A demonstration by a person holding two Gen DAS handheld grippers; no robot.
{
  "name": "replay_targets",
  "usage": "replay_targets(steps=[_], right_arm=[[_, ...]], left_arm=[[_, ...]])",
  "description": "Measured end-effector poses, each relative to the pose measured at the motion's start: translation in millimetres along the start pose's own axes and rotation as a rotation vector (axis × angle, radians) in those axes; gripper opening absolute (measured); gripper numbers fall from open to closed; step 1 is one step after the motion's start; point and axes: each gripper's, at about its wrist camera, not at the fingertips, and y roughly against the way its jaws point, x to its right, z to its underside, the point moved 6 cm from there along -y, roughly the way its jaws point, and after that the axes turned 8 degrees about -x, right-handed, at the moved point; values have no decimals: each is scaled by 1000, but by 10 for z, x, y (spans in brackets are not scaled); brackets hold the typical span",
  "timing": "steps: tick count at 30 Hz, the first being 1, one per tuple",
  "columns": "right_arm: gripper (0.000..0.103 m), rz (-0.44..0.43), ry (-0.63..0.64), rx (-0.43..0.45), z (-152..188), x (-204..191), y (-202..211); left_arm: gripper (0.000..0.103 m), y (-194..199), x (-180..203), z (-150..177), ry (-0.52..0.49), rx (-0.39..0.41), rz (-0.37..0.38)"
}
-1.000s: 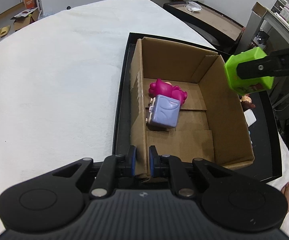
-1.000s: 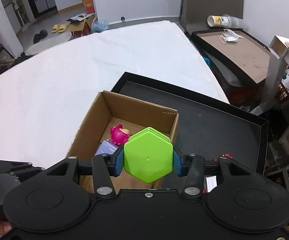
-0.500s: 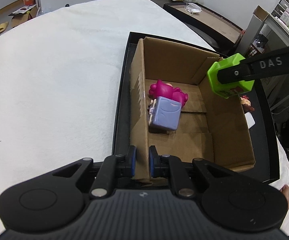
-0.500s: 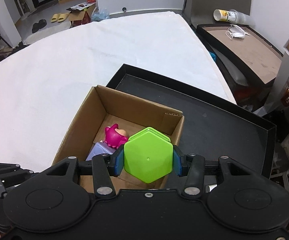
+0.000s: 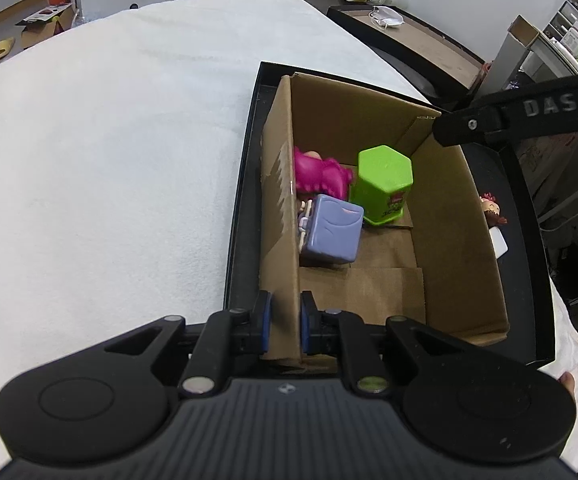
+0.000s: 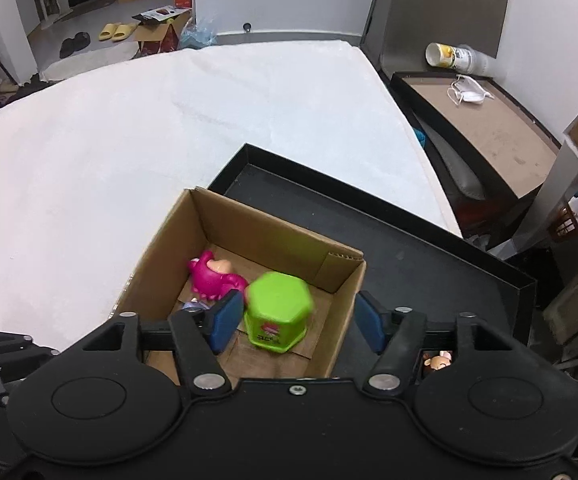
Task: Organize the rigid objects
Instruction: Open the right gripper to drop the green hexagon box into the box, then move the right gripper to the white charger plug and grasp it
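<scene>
Now the left tongs [image 5: 282, 322] pinch the cardboard box [image 5: 279, 216] wall — right tongs [image 6: 296, 322] just parted, green hexagon [image 6: 279, 310] loose inside.

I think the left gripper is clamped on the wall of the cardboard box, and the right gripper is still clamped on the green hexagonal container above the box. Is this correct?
Not quite. The right gripper no longer grips the green hexagonal container: its jaws have just been opening, and both wrist views show the container inside the cardboard box, clear of the pads. The left gripper is clamped on the box wall, as you said.
</scene>
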Motion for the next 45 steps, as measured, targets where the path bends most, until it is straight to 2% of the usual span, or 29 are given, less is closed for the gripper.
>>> replay_targets(steps=[2,4,17,31,45], right_arm=[[76,6,5,17,11,-8,72],[78,9,2,22,18,-8,114],[78,-17,-82,21,222,187,351],[82,-63,-179,100,386,439,599],[82,-124,-302,148,775,806,736]], left_arm=[[13,10,9,6,-3,3,-5],[13,19,13,5,-3,7,-9],[14,21,48,15,-9,4,-48],[14,88,97,36,-2,4,-92],[14,120,165,46,-11,11,-136]])
